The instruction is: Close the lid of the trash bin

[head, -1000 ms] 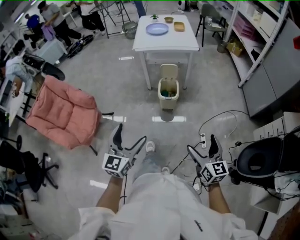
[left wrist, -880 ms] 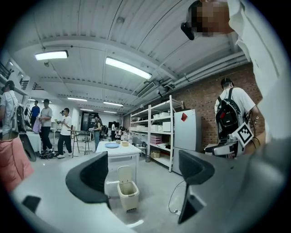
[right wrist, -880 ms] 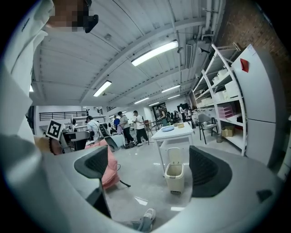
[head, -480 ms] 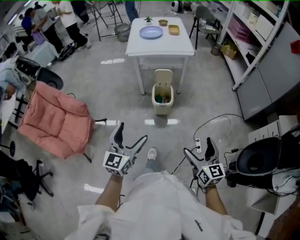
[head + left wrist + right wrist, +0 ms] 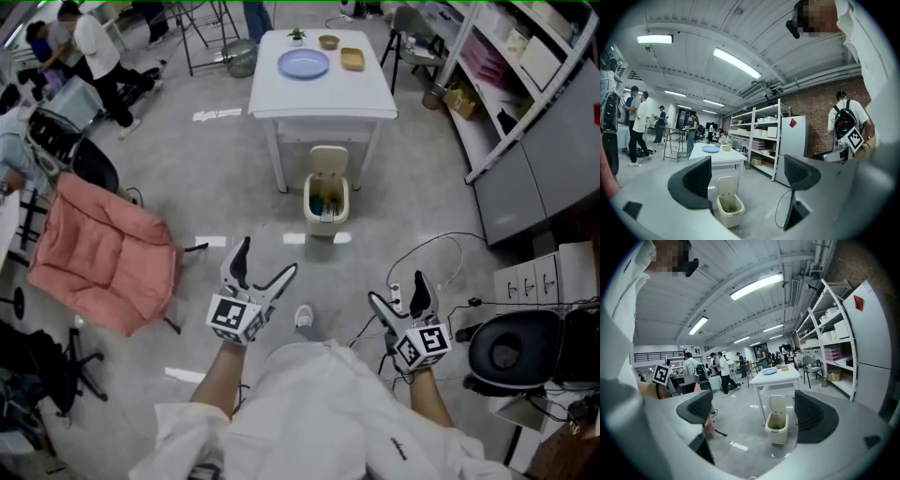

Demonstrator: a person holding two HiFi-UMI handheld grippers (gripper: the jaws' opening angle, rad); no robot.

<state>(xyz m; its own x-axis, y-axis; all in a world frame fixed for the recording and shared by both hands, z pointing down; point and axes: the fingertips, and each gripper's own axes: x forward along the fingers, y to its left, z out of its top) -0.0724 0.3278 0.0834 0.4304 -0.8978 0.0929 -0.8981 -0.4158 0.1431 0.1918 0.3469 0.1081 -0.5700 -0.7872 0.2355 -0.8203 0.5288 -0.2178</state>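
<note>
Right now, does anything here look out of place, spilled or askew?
Nothing spilled. The bin by the table has its lid standing open, and a loose cable trails over the floor at right.

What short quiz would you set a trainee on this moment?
1. True or false: the trash bin has its lid shut.
2. Where does the bin stand? A: on the floor by the white table; B: on top of that table; C: held in a gripper.
3. Fill in: the left gripper and right gripper both have jaws ___, holding nothing.
Key: 1 false, the lid stands up; 2 A; 3 apart.
</note>
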